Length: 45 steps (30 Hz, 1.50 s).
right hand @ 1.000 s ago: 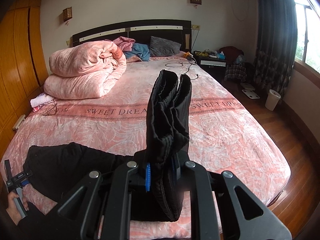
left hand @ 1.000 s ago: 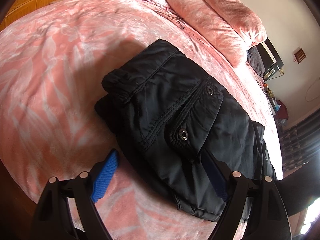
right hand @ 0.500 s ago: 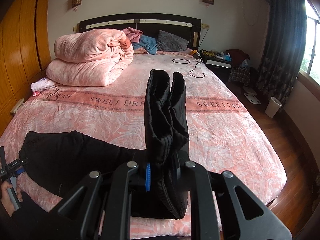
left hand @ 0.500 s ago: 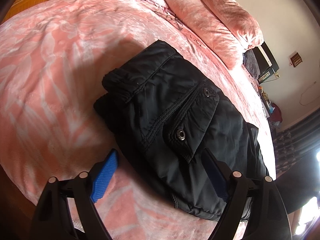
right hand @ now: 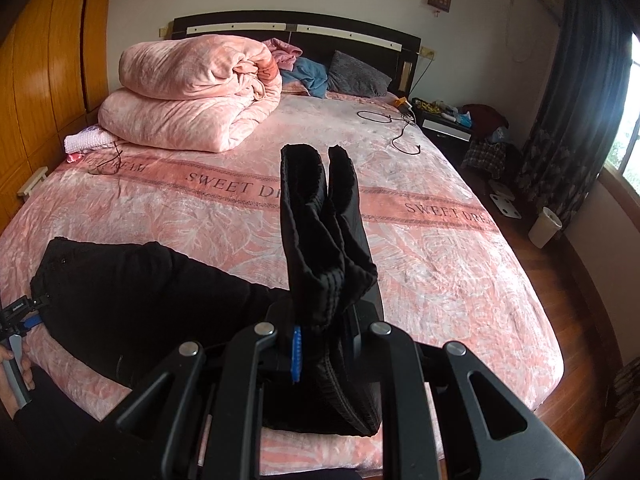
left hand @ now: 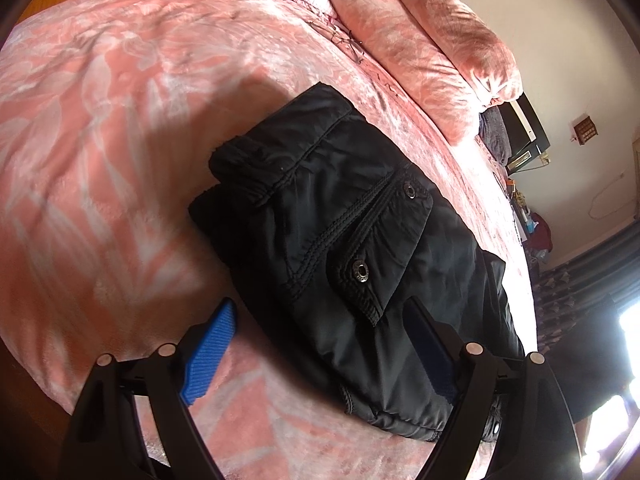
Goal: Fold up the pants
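Note:
Black pants point(left hand: 360, 248) lie on the pink bed, waist end with a snap-button pocket flap point(left hand: 380, 256) facing the left wrist view. My left gripper point(left hand: 320, 332) is open, its blue pads hovering over the waist end near the bed's edge. My right gripper point(right hand: 320, 340) is shut on the leg cuffs point(right hand: 324, 232), which stand up from its jaws above the bed. The rest of the pants point(right hand: 132, 280) lie flat to the left in the right wrist view, where the left gripper point(right hand: 20, 320) shows at the far left edge.
A rolled pink duvet point(right hand: 192, 100) lies at the head of the bed with pillows point(right hand: 356, 76) beside it. A cable point(right hand: 396, 128) lies on the blanket. A nightstand point(right hand: 448, 120), white bin point(right hand: 544, 228) and wooden floor are at the right.
My right gripper has carried the cuffs leftward, toward the waist end. The left gripper has hardly moved and stays open.

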### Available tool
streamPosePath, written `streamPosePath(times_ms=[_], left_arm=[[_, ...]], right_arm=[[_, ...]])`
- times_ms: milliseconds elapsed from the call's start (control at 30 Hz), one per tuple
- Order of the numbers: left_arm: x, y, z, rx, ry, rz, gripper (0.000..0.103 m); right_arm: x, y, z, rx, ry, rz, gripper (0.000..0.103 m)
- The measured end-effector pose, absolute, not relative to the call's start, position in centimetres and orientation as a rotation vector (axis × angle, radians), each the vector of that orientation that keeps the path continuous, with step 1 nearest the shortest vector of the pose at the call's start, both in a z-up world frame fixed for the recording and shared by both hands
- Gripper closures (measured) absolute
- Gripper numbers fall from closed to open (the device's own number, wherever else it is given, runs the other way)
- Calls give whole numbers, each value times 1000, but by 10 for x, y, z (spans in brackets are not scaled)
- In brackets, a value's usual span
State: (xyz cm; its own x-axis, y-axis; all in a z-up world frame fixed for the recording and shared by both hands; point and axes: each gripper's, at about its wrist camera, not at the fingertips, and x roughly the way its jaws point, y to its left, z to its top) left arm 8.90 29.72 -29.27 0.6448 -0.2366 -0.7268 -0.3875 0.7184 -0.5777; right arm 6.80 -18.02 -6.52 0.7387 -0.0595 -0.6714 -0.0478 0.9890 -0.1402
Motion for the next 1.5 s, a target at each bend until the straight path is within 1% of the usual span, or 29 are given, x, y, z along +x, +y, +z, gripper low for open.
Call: streamPosePath(times_ms=[1000,1500], left_arm=[[77,315,-297,-877,860,20,17],[69,323,-299,-892,858,2,17]], right_arm=[[90,-90,-110,-351,841,-3,89],[86,-53,-134,-432,845,5,89]])
